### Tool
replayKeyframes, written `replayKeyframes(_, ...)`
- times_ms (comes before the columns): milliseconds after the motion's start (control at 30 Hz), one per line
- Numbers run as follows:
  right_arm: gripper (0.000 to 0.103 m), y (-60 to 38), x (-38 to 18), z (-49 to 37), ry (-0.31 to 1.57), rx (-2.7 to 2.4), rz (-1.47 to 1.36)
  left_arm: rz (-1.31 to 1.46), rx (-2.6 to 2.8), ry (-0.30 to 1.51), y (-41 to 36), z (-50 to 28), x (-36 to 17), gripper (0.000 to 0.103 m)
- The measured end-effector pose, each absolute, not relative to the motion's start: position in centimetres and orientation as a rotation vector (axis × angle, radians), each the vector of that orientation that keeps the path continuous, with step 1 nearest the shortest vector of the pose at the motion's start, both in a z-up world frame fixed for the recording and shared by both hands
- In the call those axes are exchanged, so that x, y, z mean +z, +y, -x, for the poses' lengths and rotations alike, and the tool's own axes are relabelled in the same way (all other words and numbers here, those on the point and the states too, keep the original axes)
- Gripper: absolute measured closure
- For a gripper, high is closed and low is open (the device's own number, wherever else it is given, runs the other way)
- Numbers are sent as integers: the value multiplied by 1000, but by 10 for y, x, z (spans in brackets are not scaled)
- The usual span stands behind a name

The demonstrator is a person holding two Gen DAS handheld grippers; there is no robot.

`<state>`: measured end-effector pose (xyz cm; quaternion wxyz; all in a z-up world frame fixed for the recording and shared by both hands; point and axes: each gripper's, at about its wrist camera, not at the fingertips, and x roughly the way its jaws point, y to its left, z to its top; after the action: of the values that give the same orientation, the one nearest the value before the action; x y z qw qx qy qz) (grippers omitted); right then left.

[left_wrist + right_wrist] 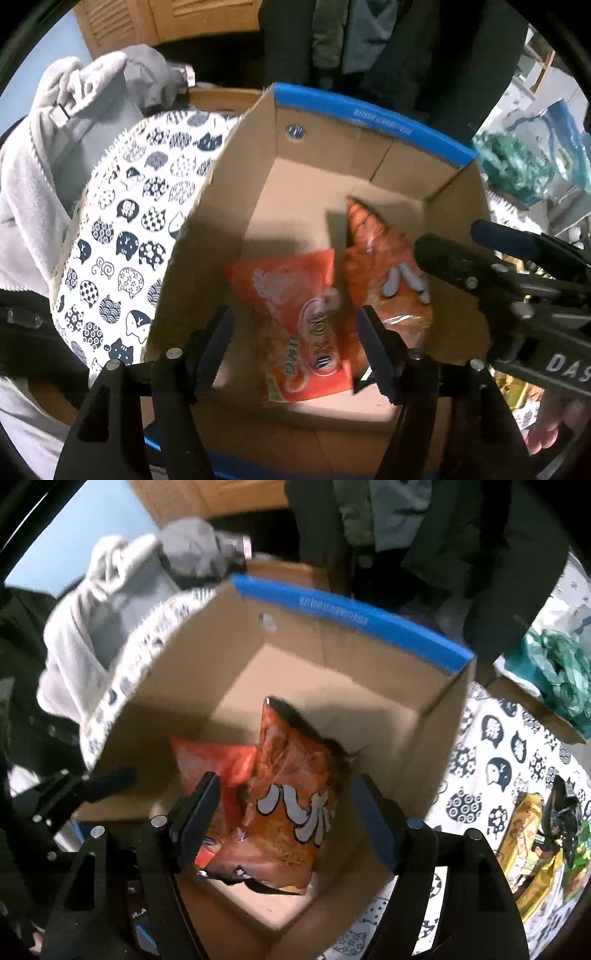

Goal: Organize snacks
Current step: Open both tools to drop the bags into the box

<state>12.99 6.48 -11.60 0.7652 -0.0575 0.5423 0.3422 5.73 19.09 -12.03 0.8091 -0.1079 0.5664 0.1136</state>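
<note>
**Packing snacks into a carton: two bags in, more waiting outside**

Showing the largest item first, the open cardboard box (424, 716), edged with blue tape on its far rim, serves as the landmark. It stands on a cat-print cloth (122, 236) that shows on both sides of the box. Beyond the box's far left corner lies a heap of grey clothing (44, 155).

Inside the box, the dark orange snack bag (291, 801) leans on the floor toward the right wall. The lighter orange-red snack bag (295, 332) lies beside it, toward the left wall, and the two appear to touch.

Outside the box, to its right on the cloth, a cluster of yellow and green packets (532, 849) remains unpacked.

Above the box's near edge, the left gripper (295, 354) hovers with jaws spread and nothing between them. The right gripper (284, 819) is likewise spread wide over the dark orange bag; neither finger appears to press the bag.

Judged progress: partly done. Two bags are boxed; the outside packets are probably still to be moved.
</note>
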Motion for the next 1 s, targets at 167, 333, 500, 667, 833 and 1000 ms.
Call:
replayKeyframes(167,24,42,-86,-129,1113,727,105,226,202,1145,171,-58,-94,30)
replayKeyframes(333,23,5,-63,-127,1081,701,106,214,129,1104,143,-59,-73,29)
replayKeyframes(500,23,-41,-49,-125,1073,667,117,162,87,1065,112,-59,-56,24)
replayKeyframes(667,22,-83,-44,-122,1081,622,117,139,38,1053,83,-61,-49,24)
replayKeyframes(833,22,-130,-45,-120,1096,564,116,105,-9,1057,55,-63,-48,24)
replayKeyframes(1000,22,-173,-53,-118,1121,504,116,85,-52,1081,28,-67,-54,23)
